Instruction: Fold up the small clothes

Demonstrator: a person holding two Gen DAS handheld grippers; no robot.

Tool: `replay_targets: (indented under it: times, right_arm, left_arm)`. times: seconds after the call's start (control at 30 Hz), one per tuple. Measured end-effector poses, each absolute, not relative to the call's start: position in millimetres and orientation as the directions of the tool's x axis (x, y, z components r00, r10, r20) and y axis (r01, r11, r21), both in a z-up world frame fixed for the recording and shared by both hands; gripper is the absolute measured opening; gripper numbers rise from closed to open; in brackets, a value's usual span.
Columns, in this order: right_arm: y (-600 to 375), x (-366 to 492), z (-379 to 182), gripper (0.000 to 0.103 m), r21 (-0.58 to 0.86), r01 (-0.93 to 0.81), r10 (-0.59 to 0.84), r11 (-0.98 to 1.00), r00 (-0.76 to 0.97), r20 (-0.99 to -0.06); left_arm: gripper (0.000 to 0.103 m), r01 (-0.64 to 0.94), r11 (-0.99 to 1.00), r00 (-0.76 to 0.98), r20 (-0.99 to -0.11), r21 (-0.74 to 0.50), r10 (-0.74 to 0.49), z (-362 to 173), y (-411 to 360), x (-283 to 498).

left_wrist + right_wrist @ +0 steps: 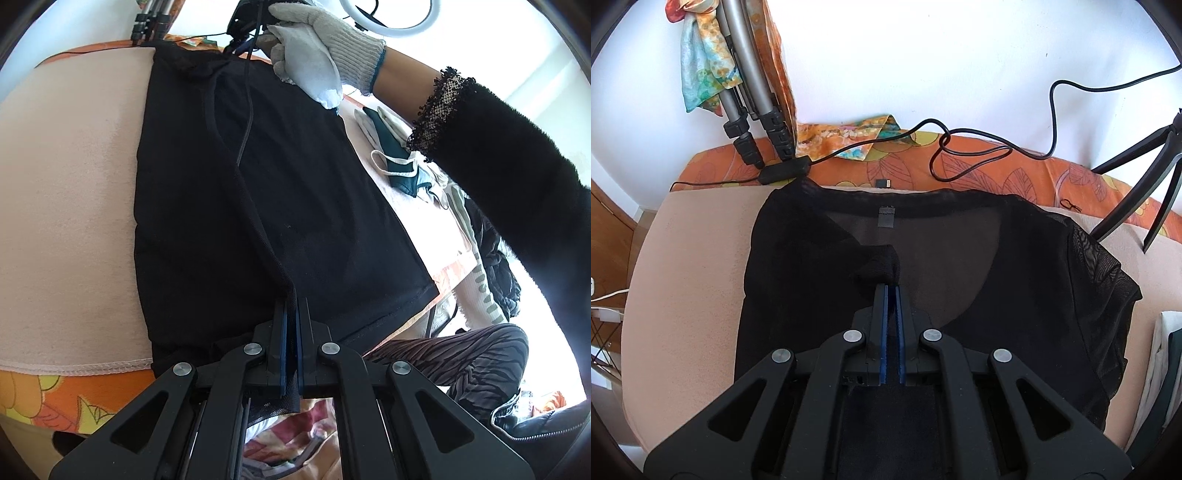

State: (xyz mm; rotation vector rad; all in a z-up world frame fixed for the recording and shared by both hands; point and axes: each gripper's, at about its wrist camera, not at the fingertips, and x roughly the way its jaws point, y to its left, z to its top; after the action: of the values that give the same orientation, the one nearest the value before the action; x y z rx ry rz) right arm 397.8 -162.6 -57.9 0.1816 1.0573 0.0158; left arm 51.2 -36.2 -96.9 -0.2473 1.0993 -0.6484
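A black mesh top (236,206) lies spread on a pale pink cloth (70,206). My left gripper (291,314) is shut on the edge of a folded-over flap of the top near its lower hem. In the right wrist view the same top (1015,266) lies with its neckline and grey label (885,218) at the far side. My right gripper (893,291) is shut on a bunched piece of the black fabric (879,264) near the neckline. The gloved hand (314,48) that holds the right gripper shows at the top of the left wrist view.
A pile of other small clothes (399,155) lies right of the top. An orange floral sheet (979,166) carries a black cable (960,155) and tripod legs (753,122) at the back. Another black tripod (1145,184) stands at the right.
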Motion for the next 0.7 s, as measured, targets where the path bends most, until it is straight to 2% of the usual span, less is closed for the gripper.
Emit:
replay_targets:
  times: [0.03,0.1,0.13,0.23,0.5,0.7]
  right_arm:
    - [-165.0,394.7,-54.6,0.035,0.164,0.070,0.109,0.984,0.494,-0.862]
    - [-169.2,383.6,-41.6,0.062,0.155,0.063,0.098,0.986,0.532,-0.841]
    - [-171.0,377.4,-34.2,0.066,0.145,0.057,0.091,0.988,0.547,-0.832]
    - [-182.0,358.8,-15.9,0.066,0.168,0.040,0.118,0.985,0.553,-0.825]
    - [-208.0,274.0,41.7,0.069,0.216,0.015,0.161,0.976,0.617,-0.771]
    - [-236.7,197.3,71.1,0.070,0.242,0.019,0.164,0.970,0.684,-0.711]
  left_arm:
    - [0.008,0.369,0.790,0.289,-0.748,-0.489,-0.598,-96.3,-37.5,50.5]
    - [0.023,0.380,0.782,0.279,-0.745,-0.495,-0.606,-94.8,-40.3,47.5]
    - [0.024,0.389,0.773,0.276,-0.737,-0.502,-0.617,-93.2,-41.2,45.2]
    - [0.036,0.418,0.752,0.262,-0.725,-0.510,-0.637,-86.8,-43.7,37.3]
    - [0.037,0.463,0.658,0.257,-0.621,-0.594,-0.741,-64.9,-29.7,12.2]
    - [0.037,0.500,0.702,0.337,-0.633,-0.507,-0.697,-52.0,-30.6,0.5]
